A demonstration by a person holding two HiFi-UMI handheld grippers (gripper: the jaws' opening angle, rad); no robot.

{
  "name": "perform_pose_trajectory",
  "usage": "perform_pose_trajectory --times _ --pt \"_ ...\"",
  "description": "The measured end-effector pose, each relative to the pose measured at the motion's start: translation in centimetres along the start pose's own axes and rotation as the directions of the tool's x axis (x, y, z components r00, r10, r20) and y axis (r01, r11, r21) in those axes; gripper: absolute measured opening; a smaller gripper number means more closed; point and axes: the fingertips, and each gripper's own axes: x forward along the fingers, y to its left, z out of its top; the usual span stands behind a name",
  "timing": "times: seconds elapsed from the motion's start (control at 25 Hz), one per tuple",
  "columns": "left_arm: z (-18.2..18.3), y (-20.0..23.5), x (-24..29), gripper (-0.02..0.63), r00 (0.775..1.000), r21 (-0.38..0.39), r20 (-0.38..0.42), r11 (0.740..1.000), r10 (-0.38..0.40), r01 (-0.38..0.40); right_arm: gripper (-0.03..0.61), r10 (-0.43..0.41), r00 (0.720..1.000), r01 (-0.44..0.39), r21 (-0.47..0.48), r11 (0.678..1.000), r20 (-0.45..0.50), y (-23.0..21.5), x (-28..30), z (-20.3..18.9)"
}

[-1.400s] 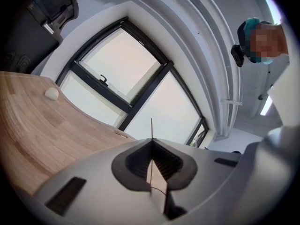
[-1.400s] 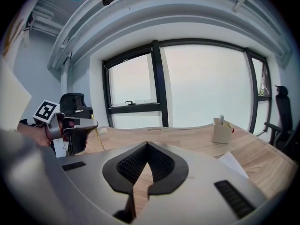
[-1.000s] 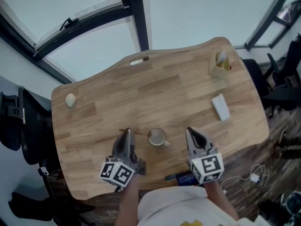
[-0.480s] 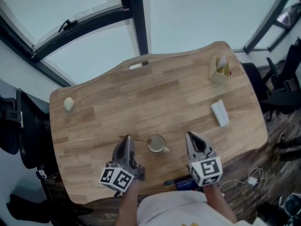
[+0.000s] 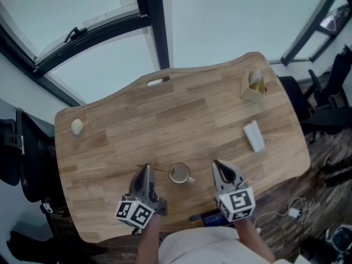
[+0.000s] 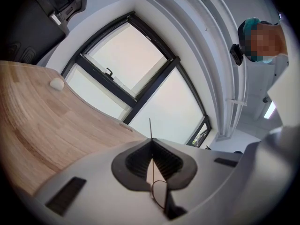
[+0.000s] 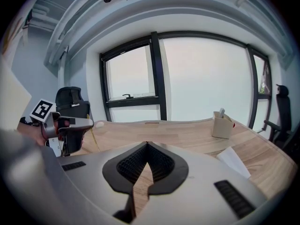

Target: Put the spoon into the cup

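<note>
While the left tongs [image 5: 146,169] clamp the spoon [image 5: 158,170], best tilt it into the cup [image 5: 179,174] at three o'clock; right tongs [image 5: 221,168] closed, empty.

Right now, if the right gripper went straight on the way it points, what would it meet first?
Probably bare table just ahead: the right gripper tilts downward and only wood shows past its jaws. The cup sits off to its left, out of that line.

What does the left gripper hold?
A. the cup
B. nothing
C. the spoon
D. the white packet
C: the left gripper has its jaws shut on the spoon, whose thin handle sticks out past them; the cup stands apart from the jaws.
</note>
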Motion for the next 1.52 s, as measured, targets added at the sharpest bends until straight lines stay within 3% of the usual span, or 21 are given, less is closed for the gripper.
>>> perform_pose_trajectory --times 0.32,0.48,0.96,1.52 --pt "-0.8 -0.3 0.7 0.0 1.0 0.015 -0.023 1.0 -0.011 0.011 -0.003 0.001 1.0 -0.001 0.004 1.0 -0.01 -0.2 0.0 -0.3" --pt "-1.3 -0.6 1.1 0.002 0.998 0.1 -0.06 0.994 -0.029 0.035 -0.003 0.0 1.0 0.001 0.011 1.0 -0.024 -0.3 0.0 -0.6" --pt "-2.5 -1.2 1.7 0.001 0.993 0.18 -0.112 0.982 -0.034 0.053 -0.003 0.008 0.999 -0.008 0.015 1.0 -0.031 -0.3 0.2 -0.9" --pt "-3.5 -1.5 2.5 0.001 0.99 0.214 -0.14 0.975 -0.032 0.062 -0.003 0.021 0.999 -0.022 -0.033 0.999 -0.042 0.4 0.5 -1.1"
